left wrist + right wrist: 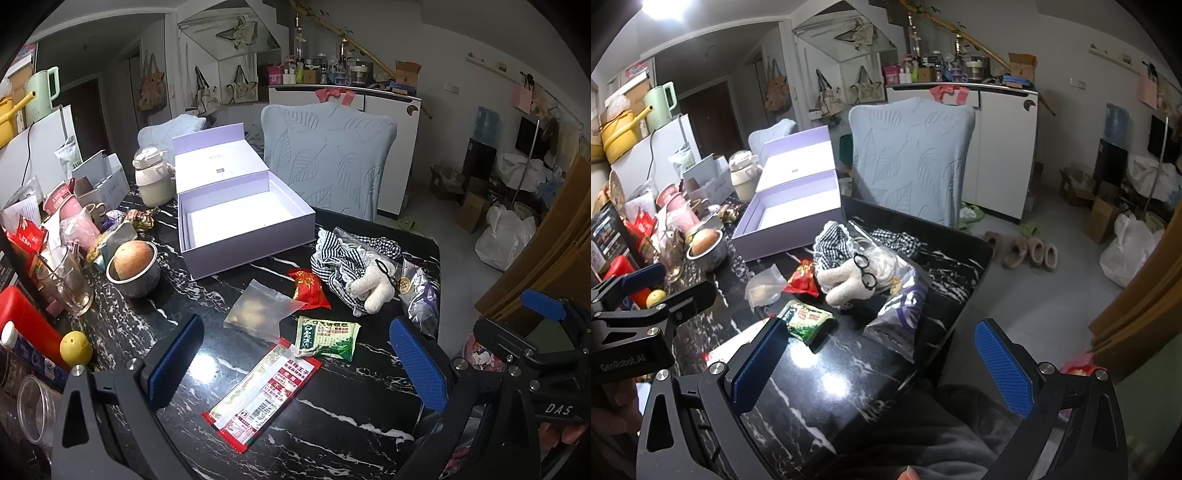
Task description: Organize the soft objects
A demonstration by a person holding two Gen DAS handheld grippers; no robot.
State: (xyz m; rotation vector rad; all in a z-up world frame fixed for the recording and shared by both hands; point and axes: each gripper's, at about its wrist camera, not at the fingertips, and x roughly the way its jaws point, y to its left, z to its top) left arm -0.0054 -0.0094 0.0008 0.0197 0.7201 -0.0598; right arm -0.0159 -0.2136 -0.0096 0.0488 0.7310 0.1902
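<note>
An open lilac box [243, 218] [790, 221] stands empty on the black marble table [332, 406]. In front of it lie a white plush toy with glasses [373, 288] [846, 280] on checked cloth [332, 258] [831, 243], a red packet [308, 288] [801, 277], a clear bag [262, 310] [764, 288], a green packet [327, 338] [807, 319], a long red-and-white packet [264, 391] and a silver bag [419, 295] [901, 314]. My left gripper [295, 365] is open and empty above the long packet. My right gripper [882, 365] is open and empty near the table's near edge.
The table's left side is crowded: a metal bowl with a round fruit [135, 266], a glass [70, 280], a lemon [75, 347], a cream jug [151, 181], cups and packets. A blue-covered chair [328, 155] stands behind the table. Slippers [1030, 251] lie on the floor.
</note>
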